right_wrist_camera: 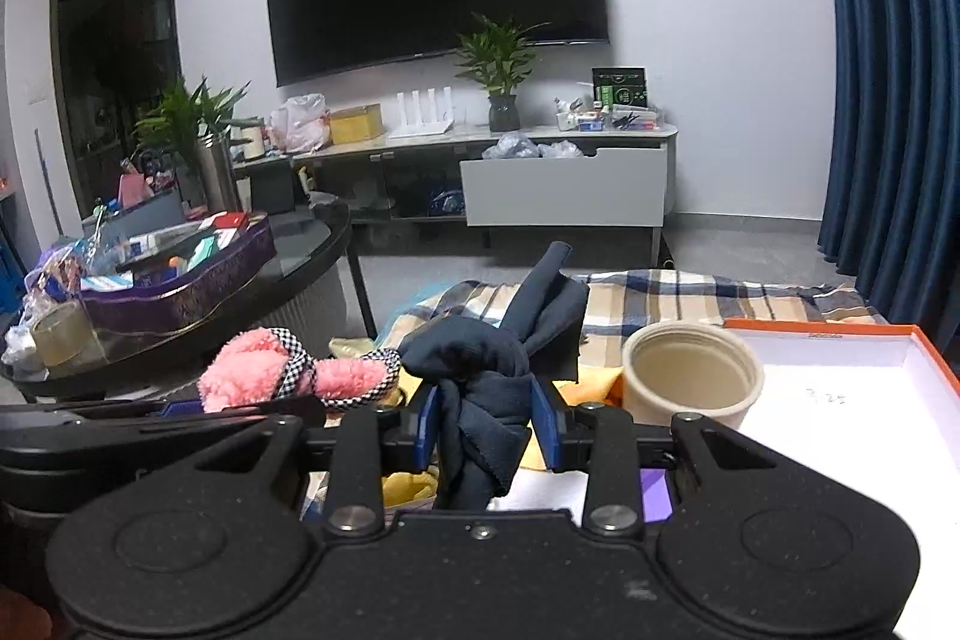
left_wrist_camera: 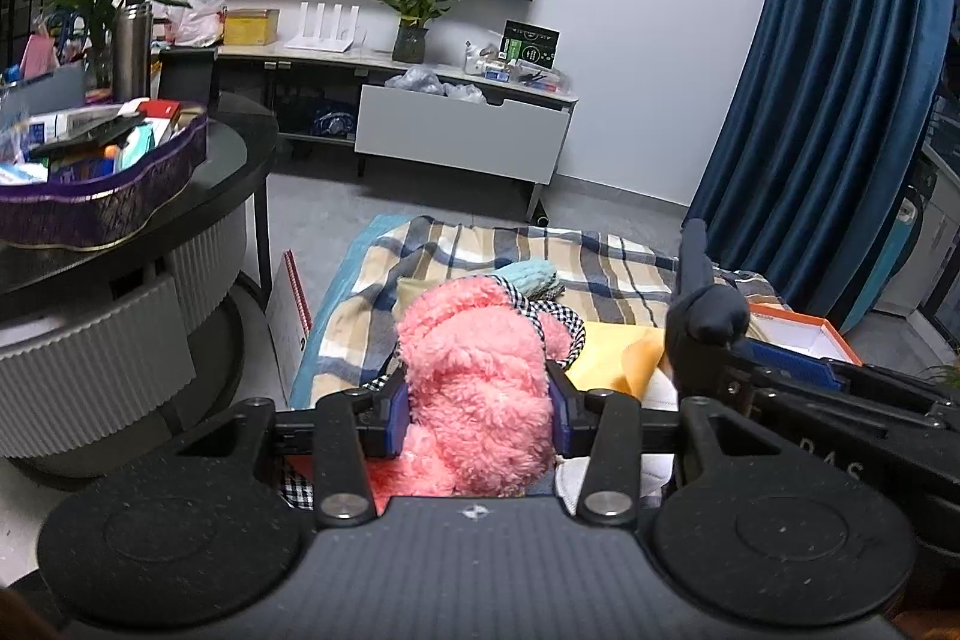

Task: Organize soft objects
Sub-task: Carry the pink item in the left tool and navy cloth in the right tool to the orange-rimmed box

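the left gripper (left_wrist_camera: 479,415) is clamped on a pink fluffy toy (left_wrist_camera: 480,388) and the right gripper (right_wrist_camera: 487,430) on a dark knotted cloth (right_wrist_camera: 489,388), both above the plaid blanket (right_wrist_camera: 660,292), with the orange box (right_wrist_camera: 840,382) just right of the right gripper, the nearer of the 2.

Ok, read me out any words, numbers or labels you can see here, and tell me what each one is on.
"7.25": handwritten on the white inside of the orange-rimmed box.
"DAS", roughly, cut off: on the right gripper body, left wrist view.
Black and green sign on the TV stand: too small to read.
Red and white box beside the plaid blanket: blurred.
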`<state>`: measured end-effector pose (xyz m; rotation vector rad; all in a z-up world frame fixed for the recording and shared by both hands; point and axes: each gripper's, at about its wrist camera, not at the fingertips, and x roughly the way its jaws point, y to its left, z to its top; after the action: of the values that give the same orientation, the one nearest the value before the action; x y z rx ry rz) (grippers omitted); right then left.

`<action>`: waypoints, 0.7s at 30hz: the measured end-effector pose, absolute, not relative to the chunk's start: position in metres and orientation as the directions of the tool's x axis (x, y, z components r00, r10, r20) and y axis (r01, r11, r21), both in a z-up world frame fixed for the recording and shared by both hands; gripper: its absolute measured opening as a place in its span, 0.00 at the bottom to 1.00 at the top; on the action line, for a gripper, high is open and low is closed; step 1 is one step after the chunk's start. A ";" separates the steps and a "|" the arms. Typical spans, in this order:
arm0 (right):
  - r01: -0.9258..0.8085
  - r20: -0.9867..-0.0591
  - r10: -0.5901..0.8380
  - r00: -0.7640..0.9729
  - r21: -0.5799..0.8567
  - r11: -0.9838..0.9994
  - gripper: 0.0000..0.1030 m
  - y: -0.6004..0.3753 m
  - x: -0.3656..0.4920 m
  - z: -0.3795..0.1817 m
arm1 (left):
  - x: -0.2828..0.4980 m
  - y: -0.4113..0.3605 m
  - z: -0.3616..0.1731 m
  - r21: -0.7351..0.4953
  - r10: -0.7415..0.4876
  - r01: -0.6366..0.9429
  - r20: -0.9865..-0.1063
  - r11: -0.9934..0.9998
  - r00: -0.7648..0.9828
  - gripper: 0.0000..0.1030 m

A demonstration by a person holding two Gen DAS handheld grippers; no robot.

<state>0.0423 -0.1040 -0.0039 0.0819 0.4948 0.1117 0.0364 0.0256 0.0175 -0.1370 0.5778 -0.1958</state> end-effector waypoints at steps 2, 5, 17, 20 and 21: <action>-0.083 -0.467 0.124 0.875 0.106 0.991 0.39 -0.109 0.043 -0.002 | 0.037 0.021 0.020 -0.173 -0.217 0.146 -0.526 0.974 0.822 0.43; -0.081 -0.473 0.125 0.872 0.112 0.990 0.39 -0.117 0.044 0.000 | 0.040 0.017 0.022 -0.170 -0.217 0.148 -0.529 0.974 0.820 0.43; -0.046 -0.475 0.088 0.876 0.099 0.994 0.39 -0.133 0.039 0.010 | 0.043 -0.002 0.030 -0.131 -0.196 0.149 -0.535 0.980 0.822 0.43; -0.037 -0.476 0.077 0.876 0.092 0.995 0.39 -0.137 0.037 0.012 | 0.047 -0.004 0.031 -0.125 -0.193 0.149 -0.543 0.981 0.817 0.43; -0.036 -0.477 0.076 0.876 0.091 0.995 0.39 -0.137 0.037 0.012 | 0.049 -0.005 0.031 -0.125 -0.193 0.149 -0.544 0.981 0.816 0.43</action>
<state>0.0369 -0.1375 0.0120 0.0806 0.5006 0.0583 0.0488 -0.0045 0.0308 -0.0775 0.5881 -0.1825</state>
